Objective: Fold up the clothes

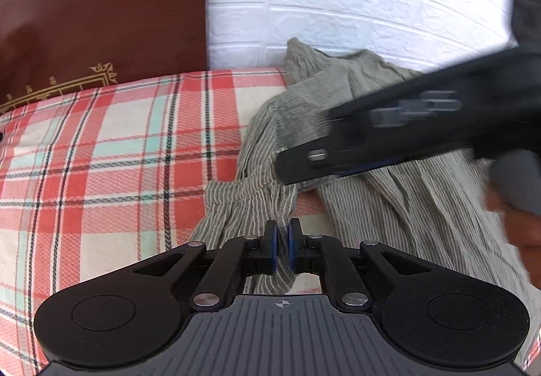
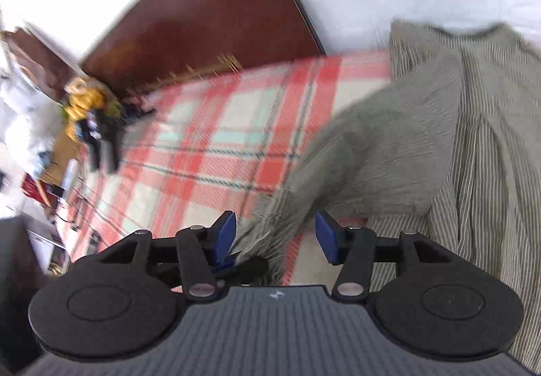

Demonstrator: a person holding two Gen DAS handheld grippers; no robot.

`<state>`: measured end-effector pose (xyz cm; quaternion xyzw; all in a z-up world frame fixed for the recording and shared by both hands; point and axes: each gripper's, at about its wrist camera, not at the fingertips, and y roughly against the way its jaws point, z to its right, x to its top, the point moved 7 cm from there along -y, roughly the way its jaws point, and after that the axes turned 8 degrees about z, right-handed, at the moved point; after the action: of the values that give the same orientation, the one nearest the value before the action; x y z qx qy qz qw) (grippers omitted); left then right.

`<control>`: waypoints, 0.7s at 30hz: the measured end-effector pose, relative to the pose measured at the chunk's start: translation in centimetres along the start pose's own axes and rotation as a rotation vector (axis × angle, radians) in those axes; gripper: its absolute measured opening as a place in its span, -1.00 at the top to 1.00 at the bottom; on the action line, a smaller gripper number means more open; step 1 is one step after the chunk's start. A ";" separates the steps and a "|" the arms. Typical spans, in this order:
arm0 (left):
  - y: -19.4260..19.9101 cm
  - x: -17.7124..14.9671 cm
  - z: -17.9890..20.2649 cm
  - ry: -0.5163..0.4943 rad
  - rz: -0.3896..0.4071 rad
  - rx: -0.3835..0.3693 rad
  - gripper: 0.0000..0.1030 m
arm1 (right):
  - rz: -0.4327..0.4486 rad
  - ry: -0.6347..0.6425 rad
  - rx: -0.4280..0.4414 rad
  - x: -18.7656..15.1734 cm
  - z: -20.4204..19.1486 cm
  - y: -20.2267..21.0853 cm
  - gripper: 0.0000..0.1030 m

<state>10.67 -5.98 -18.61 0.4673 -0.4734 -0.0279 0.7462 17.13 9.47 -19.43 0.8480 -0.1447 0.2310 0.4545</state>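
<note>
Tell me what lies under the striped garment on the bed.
The striped garment lies on a red plaid sheet, which shows beside it and in a gap near the left gripper. Anything beneath the bunched folds is covered.

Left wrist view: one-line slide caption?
Left gripper pinches grey striped cotton garment on red plaid bedsheet; right gripper hovers.

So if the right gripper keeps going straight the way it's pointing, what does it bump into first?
Most likely the striped grey garment. The right gripper is open, and a blurred fold of that cloth already lies between its fingers. Beyond it is the plaid sheet. Depth is hard to judge through the blur.
</note>
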 end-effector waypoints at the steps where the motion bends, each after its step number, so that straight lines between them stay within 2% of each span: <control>1: 0.1 -0.2 0.0 -0.004 -0.004 -0.008 0.96 | -0.014 -0.003 0.004 0.0 -0.2 -0.6 -0.12; 2: 0.2 -0.3 0.2 -0.009 -0.004 -0.012 0.96 | -0.031 -0.012 0.007 -0.1 -0.2 -1.2 -0.09; 3: 0.4 -0.4 0.3 -0.013 -0.005 -0.016 0.96 | -0.037 -0.019 0.010 -0.2 -0.2 -1.4 0.04; 4: 0.5 -0.5 0.4 -0.013 -0.006 -0.021 0.95 | -0.031 -0.023 0.013 -0.2 -0.2 -1.1 0.66; 5: 0.7 -0.6 0.4 -0.012 -0.006 -0.026 0.94 | -0.024 -0.026 0.015 -0.2 -0.2 -0.9 0.86; 6: 1.1 -0.4 0.4 -0.004 0.003 -0.032 0.92 | -0.018 -0.030 0.018 -0.2 -0.2 -0.6 0.86; 9: 2.7 0.4 -0.1 0.043 0.042 -0.064 0.59 | 0.022 -0.033 0.024 -0.1 -0.1 0.8 0.87; 10: 3.6 0.9 -0.4 0.069 0.066 -0.090 0.61 | 0.074 -0.019 0.022 0.3 -0.1 2.6 0.87; 12: 5.1 2.0 -0.4 0.097 0.110 -0.138 0.53 | 0.180 -0.020 0.005 1.0 0.5 6.1 0.87; 13: 5.4 2.2 -0.2 0.105 0.114 -0.169 0.29 | 0.235 -0.032 -0.019 1.2 1.3 8.1 0.87; 14: 5.7 2.5 0.1 0.113 0.117 -0.199 0.34 | 0.285 -0.053 -0.051 1.3 2.3 9.9 0.87; 18: 6.9 3.5 1.0 0.140 0.128 -0.318 0.34 | 0.436 -0.185 -0.207 0.2 7.6 16.2 0.87; 21: 5.7 2.8 1.8 0.059 0.091 -0.303 0.34 | 0.504 -0.258 -0.304 -2.0 10.3 20.3 0.87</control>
<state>8.59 -5.27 -12.37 0.3280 -0.4624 -0.0515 0.8221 8.82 -10.13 -11.15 0.7301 -0.4397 0.2024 0.4824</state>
